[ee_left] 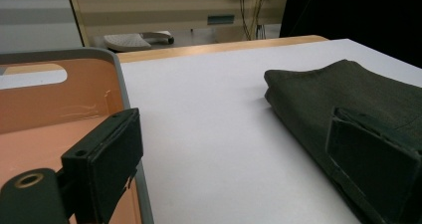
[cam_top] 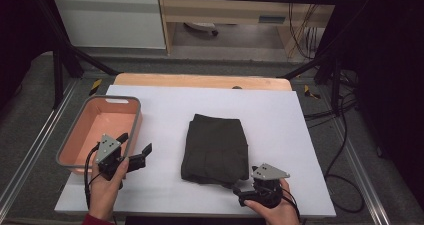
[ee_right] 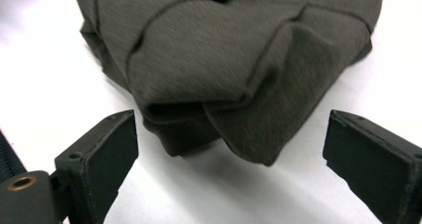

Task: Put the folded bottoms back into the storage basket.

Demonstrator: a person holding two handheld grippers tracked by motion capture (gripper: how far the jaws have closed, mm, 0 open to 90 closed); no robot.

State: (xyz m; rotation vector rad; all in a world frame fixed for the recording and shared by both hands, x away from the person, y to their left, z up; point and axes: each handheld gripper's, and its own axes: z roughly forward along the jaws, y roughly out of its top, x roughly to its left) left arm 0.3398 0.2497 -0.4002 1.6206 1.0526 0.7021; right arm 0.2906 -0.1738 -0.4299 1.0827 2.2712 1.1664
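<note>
- Dark olive cloth (cam_top: 216, 148), folded into a rectangle, lay on the white sheet (cam_top: 280, 115) near the middle of the desk (cam_top: 200, 80).
- Its near corner (ee_right: 249, 134) sagged in loose layers just ahead of the right gripper (cam_top: 240, 191), between the two fingers (ee_right: 107, 149) but touching neither.
- Those fingers stood spread wide, released, with the sheet bare beneath them.
- Right hand (cam_top: 275, 210) sat at the near edge, just beside the cloth's near right corner.
- Left gripper (cam_top: 134, 150) hovered beside the orange bin (cam_top: 80, 135), its fingers (ee_left: 109, 159) apart and holding nothing.
- One left finger hung over the bin's grey rim; the other lined up with the cloth farther off.
- The bin stood at the sheet's left side, well apart from the cloth.
</note>
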